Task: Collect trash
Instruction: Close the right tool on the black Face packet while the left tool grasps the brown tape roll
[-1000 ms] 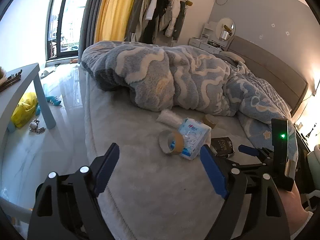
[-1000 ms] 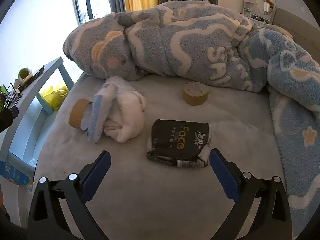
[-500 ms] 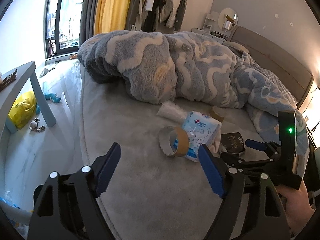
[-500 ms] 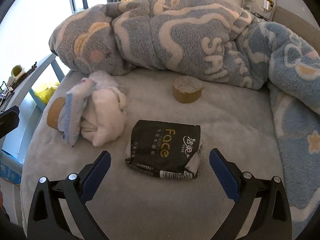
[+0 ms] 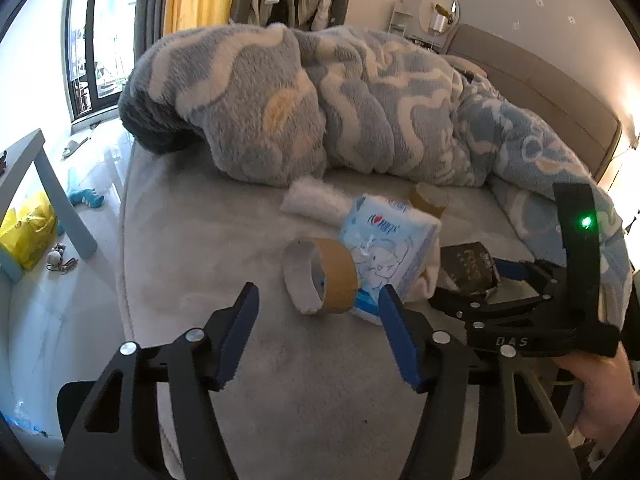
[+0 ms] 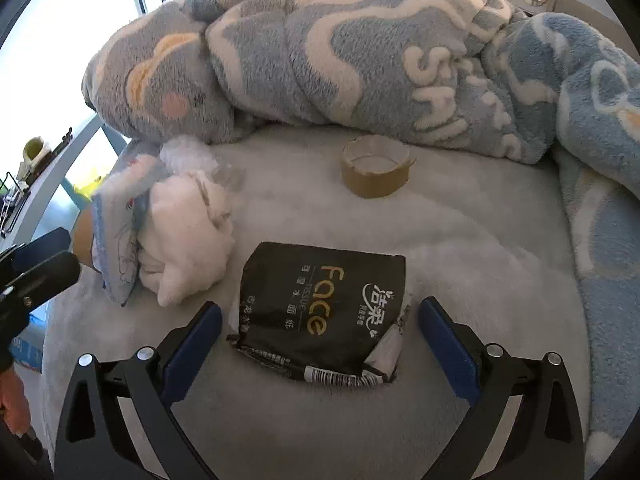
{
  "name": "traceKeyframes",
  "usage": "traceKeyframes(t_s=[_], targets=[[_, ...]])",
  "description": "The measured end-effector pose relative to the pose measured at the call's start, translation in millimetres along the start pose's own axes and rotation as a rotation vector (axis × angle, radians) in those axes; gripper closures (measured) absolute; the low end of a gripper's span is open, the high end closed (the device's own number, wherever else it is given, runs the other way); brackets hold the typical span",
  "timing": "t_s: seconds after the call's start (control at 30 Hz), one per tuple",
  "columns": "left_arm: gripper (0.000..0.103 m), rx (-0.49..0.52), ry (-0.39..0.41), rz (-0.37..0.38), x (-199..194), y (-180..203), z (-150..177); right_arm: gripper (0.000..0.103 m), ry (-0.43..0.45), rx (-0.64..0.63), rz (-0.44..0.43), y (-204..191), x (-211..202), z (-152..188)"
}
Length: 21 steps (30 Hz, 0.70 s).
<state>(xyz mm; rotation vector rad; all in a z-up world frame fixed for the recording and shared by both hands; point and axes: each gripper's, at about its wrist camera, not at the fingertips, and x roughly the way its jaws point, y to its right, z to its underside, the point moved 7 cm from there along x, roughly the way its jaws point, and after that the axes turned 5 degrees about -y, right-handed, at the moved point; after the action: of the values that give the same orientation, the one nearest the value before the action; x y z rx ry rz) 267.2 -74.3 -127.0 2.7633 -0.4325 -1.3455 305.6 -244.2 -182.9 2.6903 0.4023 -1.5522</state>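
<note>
On the grey bed, a brown tape roll (image 5: 320, 280) stands on edge against a blue-and-white tissue pack (image 5: 384, 248). My left gripper (image 5: 318, 320) hangs just short of the roll. Its jaws are closing, and nothing is pressed between the pads. A black "Face" tissue pack (image 6: 320, 300) lies flat between the fingers of my right gripper (image 6: 320, 332), which stands open around it. Left of the black pack is a white tissue wad (image 6: 188, 236). A second, flattened tape roll (image 6: 376, 168) sits farther back near the blanket.
A bunched blue-grey fleece blanket (image 5: 320, 100) fills the back and right of the bed. The mattress edge drops off on the left to a shiny floor with a grey side table (image 5: 60, 208) and a yellow bag (image 5: 28, 232). A hand (image 5: 600, 392) holds the right gripper.
The left gripper moved forward and down toward the brown roll, and its jaws narrowed. The right gripper came down over the black pack, which now lies between its fingers.
</note>
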Motion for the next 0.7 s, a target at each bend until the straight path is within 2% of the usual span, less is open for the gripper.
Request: traceKeyframes(t_s=[0.07, 0.17, 0.33, 0.47, 0.7], targets=[[0.041, -0.006, -0.005, -0.005, 4, -1, 0, 0.006, -0.007, -0.026, 0.011, -2, 2, 0], [0.043, -0.012, -0.005, 0.0, 9, 0, -1, 0.023, -0.009, -0.051, 0.019, -4, 2, -2], [0.05, -0.011, -0.014, -0.003, 18, 0, -2, 0.031, -0.009, -0.05, 0.0, -4, 2, -7], [0.06, -0.02, -0.02, -0.002, 23, -2, -3, 0.032, 0.002, -0.033, -0.011, -1, -1, -11], [0.067, -0.031, -0.029, 0.025, 21, -4, -3, 0.032, 0.035, -0.032, -0.013, -1, -14, -18]])
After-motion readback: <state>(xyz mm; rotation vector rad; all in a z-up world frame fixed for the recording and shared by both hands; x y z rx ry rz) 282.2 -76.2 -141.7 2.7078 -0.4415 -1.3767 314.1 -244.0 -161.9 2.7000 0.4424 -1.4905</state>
